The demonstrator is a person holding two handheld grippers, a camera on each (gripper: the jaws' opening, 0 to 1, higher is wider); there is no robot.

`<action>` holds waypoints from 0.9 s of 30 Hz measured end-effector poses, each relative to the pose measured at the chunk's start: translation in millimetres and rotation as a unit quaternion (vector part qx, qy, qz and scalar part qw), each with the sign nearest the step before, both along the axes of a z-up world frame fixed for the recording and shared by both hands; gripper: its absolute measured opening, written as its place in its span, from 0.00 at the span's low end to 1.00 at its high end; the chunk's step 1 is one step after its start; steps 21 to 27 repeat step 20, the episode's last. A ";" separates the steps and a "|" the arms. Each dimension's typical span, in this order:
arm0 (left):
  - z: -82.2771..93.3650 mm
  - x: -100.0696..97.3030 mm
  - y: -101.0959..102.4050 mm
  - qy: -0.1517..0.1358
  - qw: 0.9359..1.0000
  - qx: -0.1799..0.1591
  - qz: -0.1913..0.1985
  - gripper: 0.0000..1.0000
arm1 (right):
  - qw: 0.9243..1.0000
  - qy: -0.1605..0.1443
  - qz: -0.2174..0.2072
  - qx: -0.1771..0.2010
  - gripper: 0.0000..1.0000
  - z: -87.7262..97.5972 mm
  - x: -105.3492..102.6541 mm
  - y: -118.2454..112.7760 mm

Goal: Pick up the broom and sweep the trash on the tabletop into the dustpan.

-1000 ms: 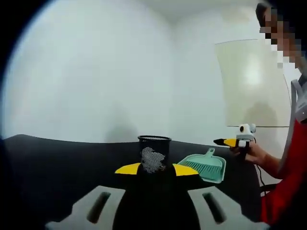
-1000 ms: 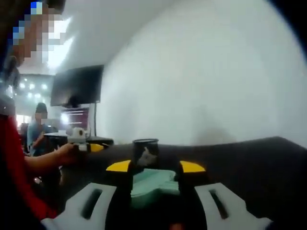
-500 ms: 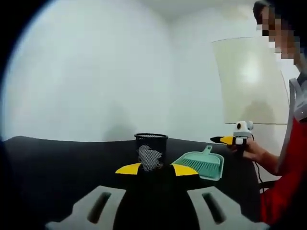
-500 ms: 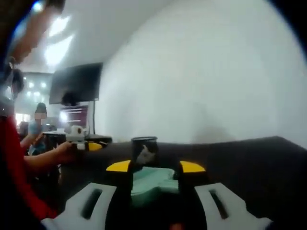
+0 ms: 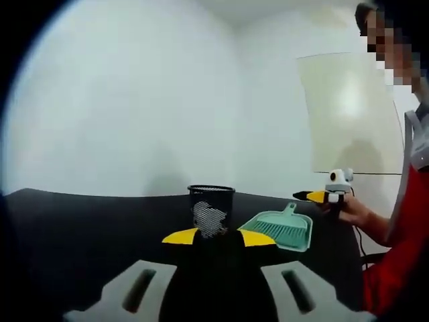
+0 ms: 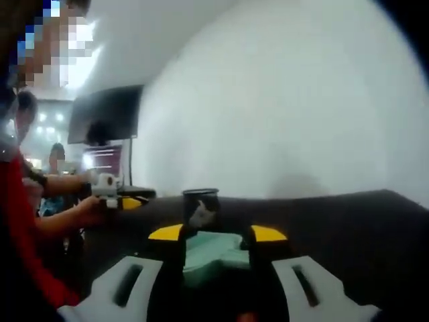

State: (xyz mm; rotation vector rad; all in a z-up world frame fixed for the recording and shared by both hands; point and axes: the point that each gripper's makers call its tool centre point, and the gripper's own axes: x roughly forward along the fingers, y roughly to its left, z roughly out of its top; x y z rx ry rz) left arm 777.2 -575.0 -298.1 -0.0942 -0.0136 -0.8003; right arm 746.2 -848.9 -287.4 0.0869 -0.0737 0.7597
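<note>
2 grippers, left gripper [image 5: 219, 236] and right gripper [image 6: 217, 233], both spread and holding nothing; green dustpan [image 5: 284, 230] with broom just right of mesh bin [image 5: 212, 210], likely light stiff plastic, grab by handle.

Mint-green dustpan [image 5: 284, 229] with matching broom nested inside, flat on black tabletop [image 5: 80, 228], just beside a mesh bin.
</note>
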 end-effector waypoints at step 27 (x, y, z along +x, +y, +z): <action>-1.2 -1.5 -0.5 -0.002 1.000 0.008 0.001 0.20 | 1.000 0.006 0.001 0.000 0.39 -2.1 -1.6 0.0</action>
